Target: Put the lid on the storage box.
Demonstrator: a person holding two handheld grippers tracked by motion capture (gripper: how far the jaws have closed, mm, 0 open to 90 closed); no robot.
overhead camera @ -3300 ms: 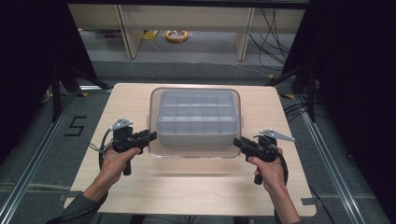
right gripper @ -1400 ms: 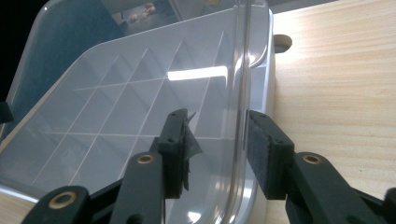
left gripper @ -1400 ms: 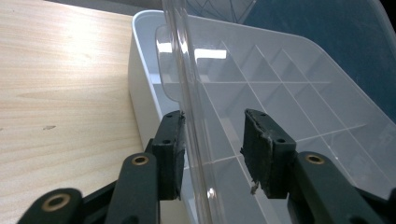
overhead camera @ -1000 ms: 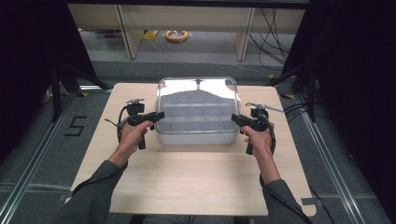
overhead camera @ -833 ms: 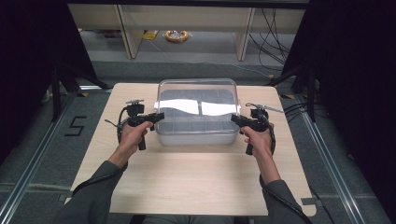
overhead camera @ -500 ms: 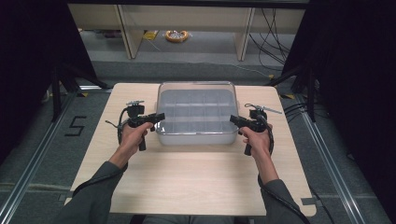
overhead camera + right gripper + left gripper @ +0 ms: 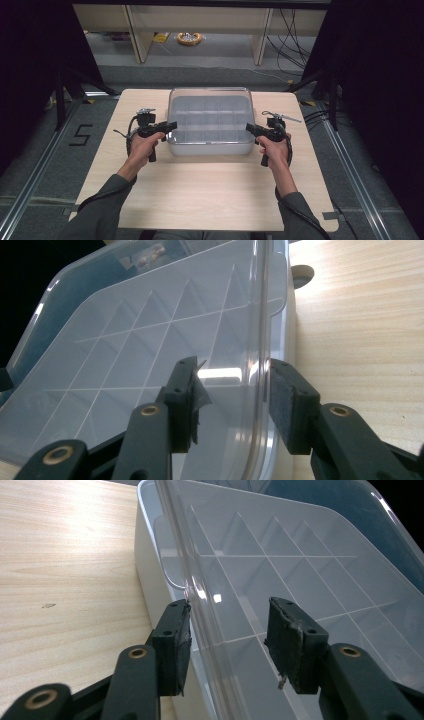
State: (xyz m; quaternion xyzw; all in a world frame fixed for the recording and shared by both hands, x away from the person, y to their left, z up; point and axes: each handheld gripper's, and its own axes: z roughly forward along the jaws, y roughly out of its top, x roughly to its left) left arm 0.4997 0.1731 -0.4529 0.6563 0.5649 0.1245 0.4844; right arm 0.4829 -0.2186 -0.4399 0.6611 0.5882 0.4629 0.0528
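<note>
Box: a clear plastic organiser box (image 7: 210,121) sits mid-table, toward 12 o'clock from the person, its lid (image 7: 280,560) lying on top.
Left gripper (image 7: 227,645): at the box's 9 o'clock edge, jaws parted wide astride the lid's rim, not clamped.
Right gripper (image 7: 232,405): at the 3 o'clock edge, likewise spread around the rim.
Contents: gridded compartments (image 7: 145,340); through the lid they look empty.
Risk: I'd guess that uneven squeezing could tilt the lid or skid the box across the wooden table (image 7: 200,190).
</note>
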